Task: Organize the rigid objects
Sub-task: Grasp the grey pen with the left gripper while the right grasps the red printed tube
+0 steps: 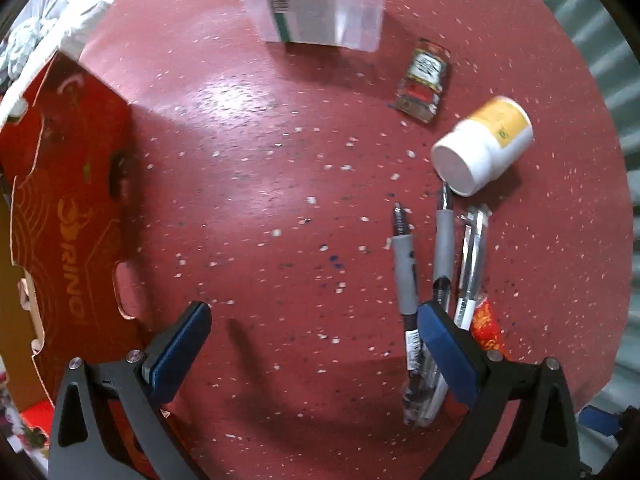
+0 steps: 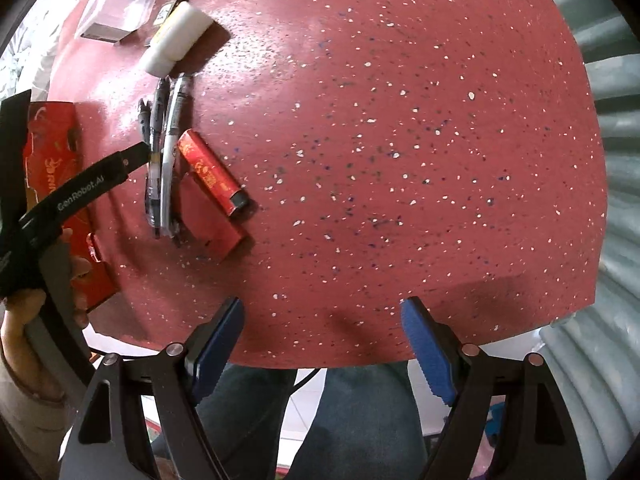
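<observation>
Open left tongs (image 1: 314, 346) hover beside three pens (image 1: 436, 276) on the red table (image 1: 260, 160).

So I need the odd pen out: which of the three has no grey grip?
The white-barrelled pen, outermost of the three pens and next to the red tube; the other two pens have grey grips.

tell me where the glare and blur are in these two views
Left wrist view: a white glare patch on the red table, and the white bottle and pens look motion-smeared. Right wrist view: sharper, softer sheen at upper centre of the table, rim strongly fisheye-curved.
</observation>
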